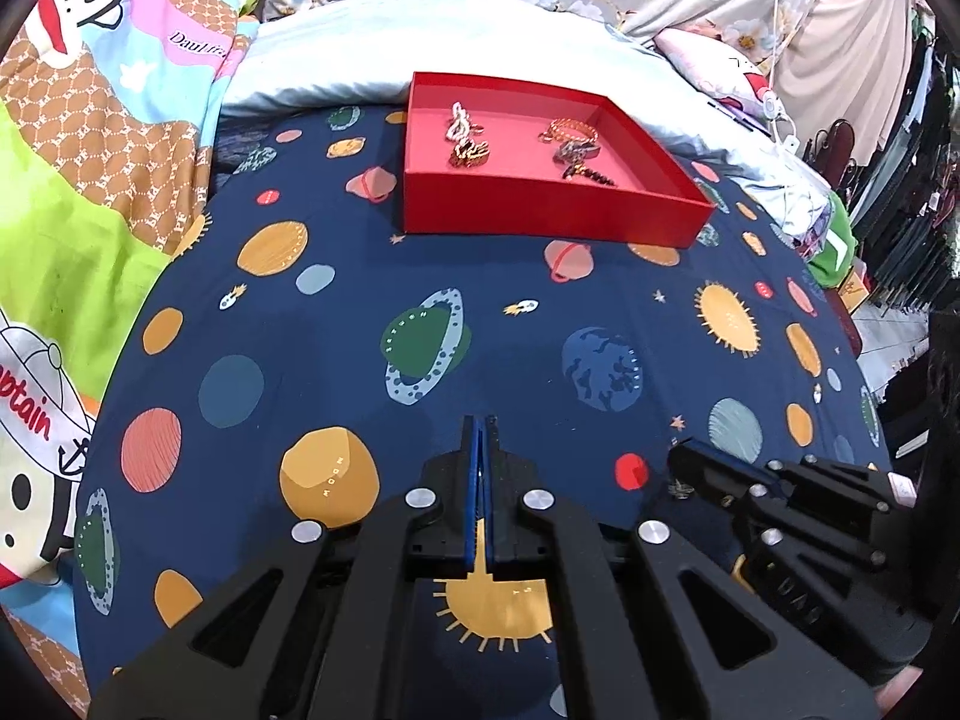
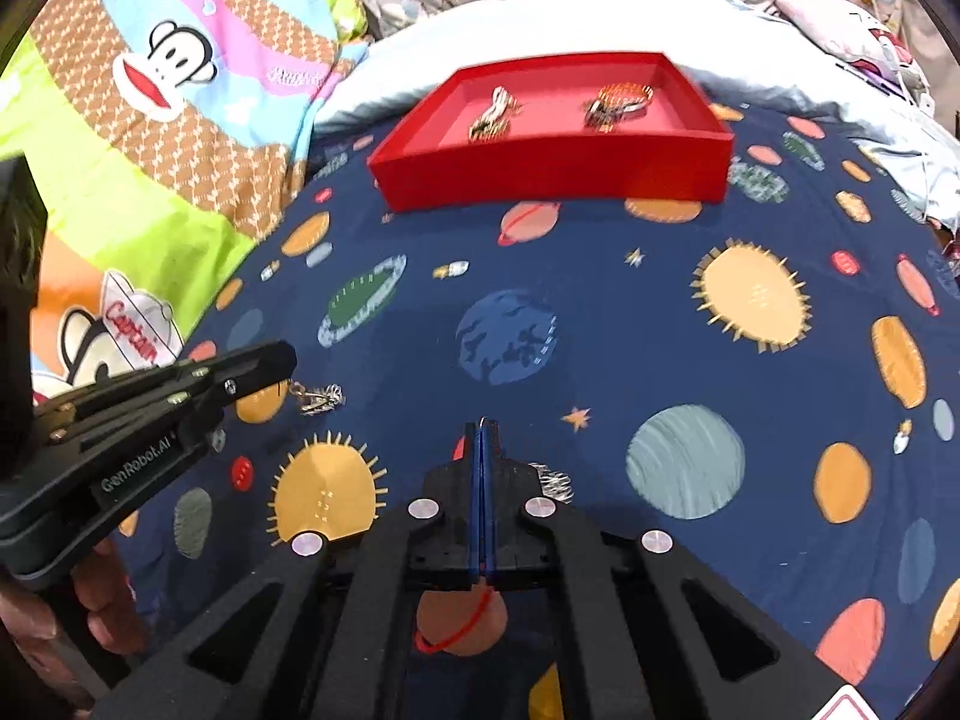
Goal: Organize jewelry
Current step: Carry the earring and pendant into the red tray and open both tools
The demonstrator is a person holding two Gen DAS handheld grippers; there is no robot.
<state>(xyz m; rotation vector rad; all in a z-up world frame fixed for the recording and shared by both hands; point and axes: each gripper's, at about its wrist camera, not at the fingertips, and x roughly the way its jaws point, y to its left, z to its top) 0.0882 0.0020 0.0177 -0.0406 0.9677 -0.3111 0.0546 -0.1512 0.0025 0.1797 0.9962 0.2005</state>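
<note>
A red tray (image 1: 558, 204) sits on the planet-print bedspread (image 1: 420, 276) well ahead of both sets of fingers, already holding several pieces of jewelry: a pale chain and a striped piece (image 1: 470, 151) toward its left half, a gold bracelet (image 1: 570, 131) and darker items (image 1: 585, 165) toward its right. The sorting looks well advanced, though not finished. In the right wrist view, a small silver chain (image 2: 318, 399) dangles from the tips of the left gripper (image 2: 282, 369), whose fingers are pinched on it, low over the bedspread and far short of the tray. The left gripper's own camera shows its blue pads pressed flat together, the chain itself too slight to make out there. The right gripper (image 2: 483, 429) has its fingers (image 2: 491, 480) closed with nothing visible between them; a small silvery object (image 2: 555, 483) lies on the cloth just beside them, to their right, too blurred to identify. Judging by this, the silver chain has yet to be carried forward to the tray, and the object by the right fingers may be one more piece awaiting collection.
</note>
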